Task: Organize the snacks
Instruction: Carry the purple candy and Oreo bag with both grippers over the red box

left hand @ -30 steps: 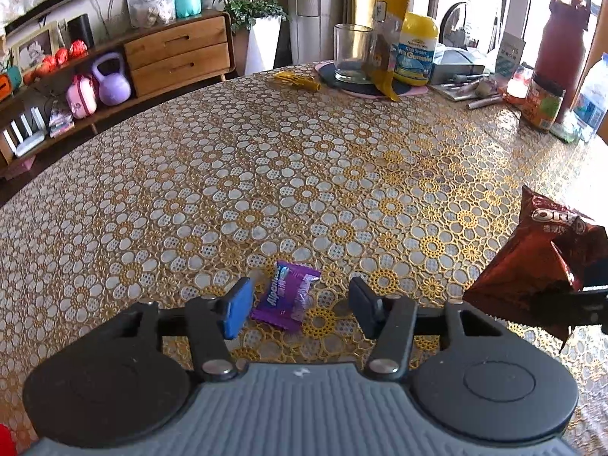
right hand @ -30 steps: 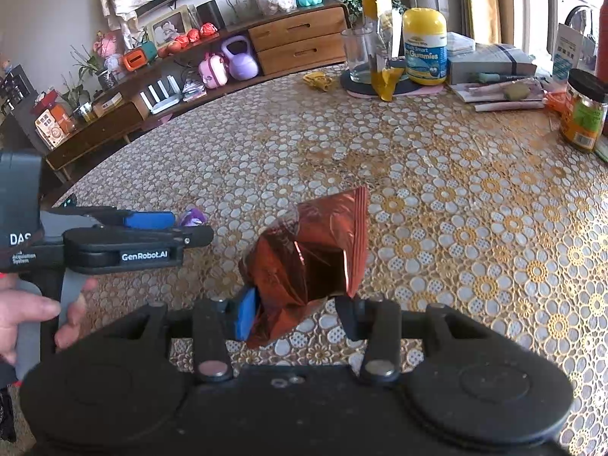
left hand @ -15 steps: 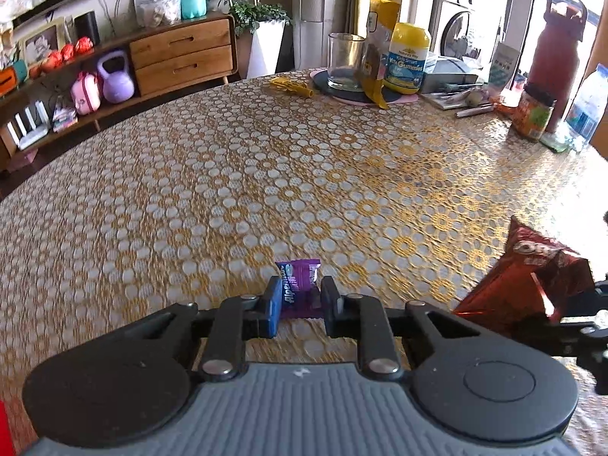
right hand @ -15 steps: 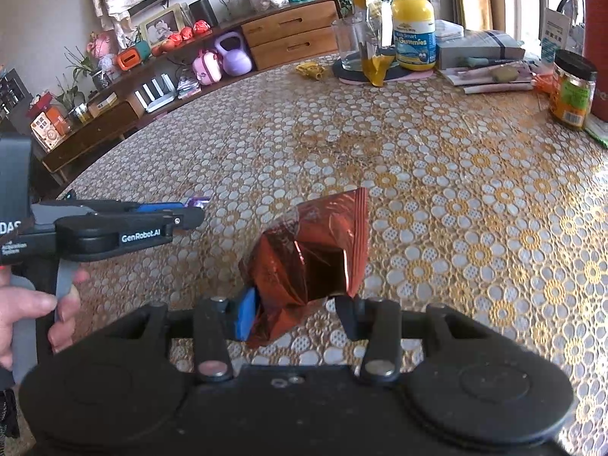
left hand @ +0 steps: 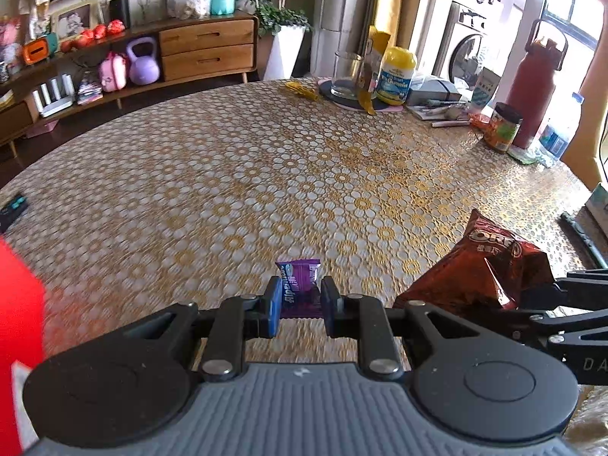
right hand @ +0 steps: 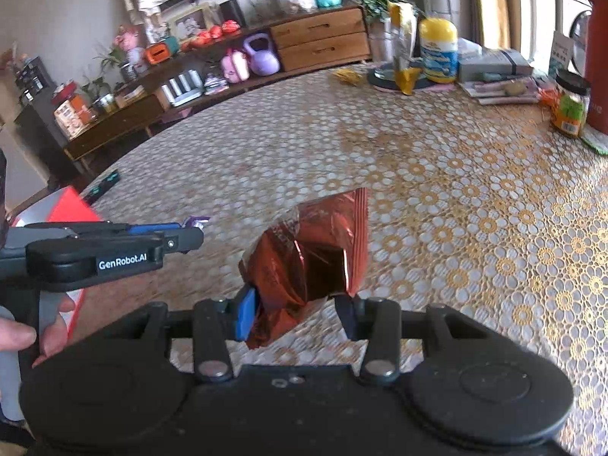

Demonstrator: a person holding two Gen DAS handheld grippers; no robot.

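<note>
A small purple candy (left hand: 298,287) sits pinched between the blue pads of my left gripper (left hand: 298,306), lifted off the gold flower tablecloth (left hand: 266,174). The right gripper (right hand: 294,313) is shut on a crumpled red Oreo packet (right hand: 311,254), held above the cloth. In the left wrist view that packet (left hand: 482,266) hangs at the right, with the right gripper's black fingers behind it. In the right wrist view the left gripper (right hand: 178,231) reaches in from the left, a purple wrapper tip (right hand: 195,221) poking out of it. A hand (right hand: 34,326) grips its handle.
A red box (right hand: 68,205) stands at the table's left edge, seen blurred in the left wrist view (left hand: 17,304). At the far side are a glass (left hand: 345,76), a yellow-capped gummies bottle (left hand: 395,76), a jar (left hand: 503,127) and a red flask (left hand: 535,87). A dark remote (right hand: 102,184) lies near the box.
My left gripper shut on the purple candy and lifted it, moving left toward the red box. The right gripper rose slightly and moved along, still holding the packet.
</note>
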